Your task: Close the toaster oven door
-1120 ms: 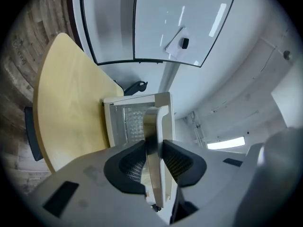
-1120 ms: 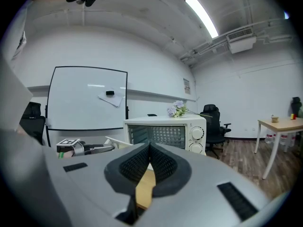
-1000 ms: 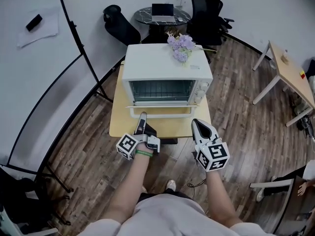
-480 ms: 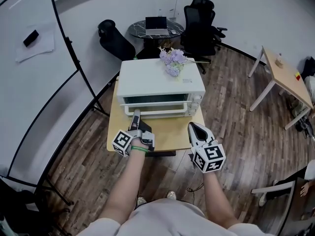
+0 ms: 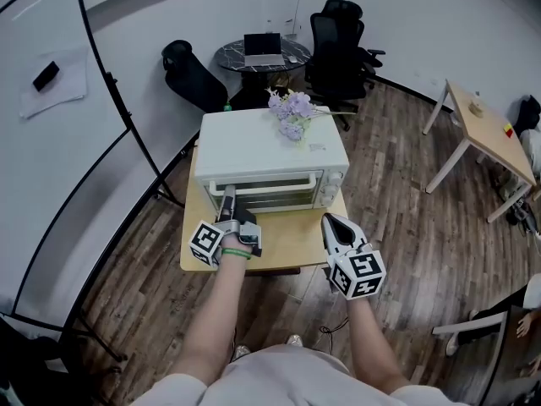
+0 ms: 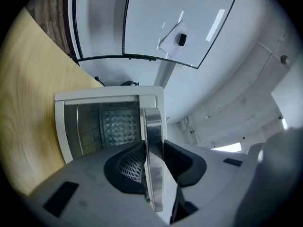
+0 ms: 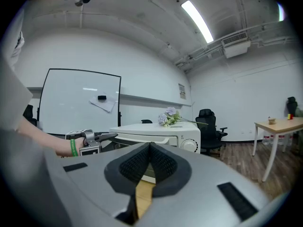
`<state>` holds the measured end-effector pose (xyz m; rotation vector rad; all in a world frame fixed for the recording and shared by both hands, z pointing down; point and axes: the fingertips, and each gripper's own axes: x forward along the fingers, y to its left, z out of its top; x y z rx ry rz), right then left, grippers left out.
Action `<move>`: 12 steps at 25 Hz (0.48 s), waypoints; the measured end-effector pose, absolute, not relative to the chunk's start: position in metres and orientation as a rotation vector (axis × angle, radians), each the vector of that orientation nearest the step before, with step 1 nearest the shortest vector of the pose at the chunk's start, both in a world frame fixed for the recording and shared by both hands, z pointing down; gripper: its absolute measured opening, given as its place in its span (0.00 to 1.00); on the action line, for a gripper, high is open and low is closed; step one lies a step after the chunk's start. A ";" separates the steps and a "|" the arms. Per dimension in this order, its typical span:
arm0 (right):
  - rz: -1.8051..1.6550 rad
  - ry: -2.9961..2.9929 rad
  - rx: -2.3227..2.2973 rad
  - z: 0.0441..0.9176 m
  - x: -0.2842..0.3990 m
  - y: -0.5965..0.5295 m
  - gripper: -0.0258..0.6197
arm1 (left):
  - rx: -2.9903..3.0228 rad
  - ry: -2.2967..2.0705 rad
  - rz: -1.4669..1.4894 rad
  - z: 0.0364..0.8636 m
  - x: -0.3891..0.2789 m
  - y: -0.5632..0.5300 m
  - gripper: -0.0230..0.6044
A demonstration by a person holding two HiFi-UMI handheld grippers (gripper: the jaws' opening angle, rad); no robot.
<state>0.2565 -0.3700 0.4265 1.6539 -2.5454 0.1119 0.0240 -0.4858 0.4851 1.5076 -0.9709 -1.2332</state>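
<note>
Here, clamped by the left gripper [image 5: 228, 201]: the metal handle [image 6: 152, 141] of the toaster oven door [image 5: 264, 184], jaws narrowed onto the bar with a pad on either side. Door standing almost upright against the front of the toaster oven [image 5: 270, 146], wire rack visible through the glass; cannot tell whether fully seated. Oven set toward the far edge of the counter [image 5: 292, 245], filling most of the width, with bare wood left along the near edge. Left gripper reaching in over the near left part of the counter to the left end of the door. Right gripper [image 5: 331, 223] held just off the near right corner, touching nothing, jaws pressed together and empty. Knobs [image 5: 331, 189] at the right end of the oven's front. Purple flowers [image 5: 289, 108] lying on the oven's top, toward the far right corner.
</note>
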 end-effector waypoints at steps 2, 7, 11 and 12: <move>0.113 -2.541 1.659 0.426 0.258 -0.371 0.04 | 1.508 -0.966 -1.246 0.484 0.024 -0.486 0.21; 0.112 -2.538 1.670 0.426 0.261 -0.370 0.04 | 1.515 -0.951 -1.259 0.484 0.024 -0.488 0.21; 0.113 -2.539 1.664 0.424 0.258 -0.366 0.04 | 1.509 -0.923 -1.273 0.483 0.024 -0.489 0.21; 0.113 -2.540 1.663 0.424 0.257 -0.365 0.04 | 1.506 -0.912 -1.284 0.481 0.024 -0.488 0.21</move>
